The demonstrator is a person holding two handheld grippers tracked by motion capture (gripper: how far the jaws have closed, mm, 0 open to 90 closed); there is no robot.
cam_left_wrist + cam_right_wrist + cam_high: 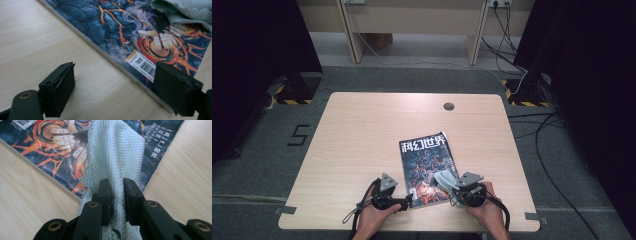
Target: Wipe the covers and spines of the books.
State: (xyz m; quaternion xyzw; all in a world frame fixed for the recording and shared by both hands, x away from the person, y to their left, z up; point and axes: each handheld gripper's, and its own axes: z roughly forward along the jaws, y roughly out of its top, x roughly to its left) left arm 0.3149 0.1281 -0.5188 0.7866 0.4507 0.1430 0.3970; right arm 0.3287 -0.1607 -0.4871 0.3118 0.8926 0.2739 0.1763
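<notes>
A magazine (pixel 428 162) with dark cover art and white Chinese characters lies on the wooden table (pixel 352 140), near its front edge. My right gripper (pixel 457 192) is shut on a pale green-grey cloth (pixel 446 179), which rests on the magazine's near right corner. In the right gripper view the cloth (pixel 115 155) runs from between the jaws out over the cover (pixel 50 140). My left gripper (pixel 408 202) stands open at the magazine's near left corner. In the left gripper view its jaws straddle the magazine's edge (pixel 130 75) by the barcode, with the cloth (pixel 185 11) at top right.
A round cable hole (pixel 448 106) sits near the table's far edge. Beyond the table stand a light wooden desk frame (pixel 412 25) and cables (pixel 542 125) on the grey floor. Dark curtains hang at both sides.
</notes>
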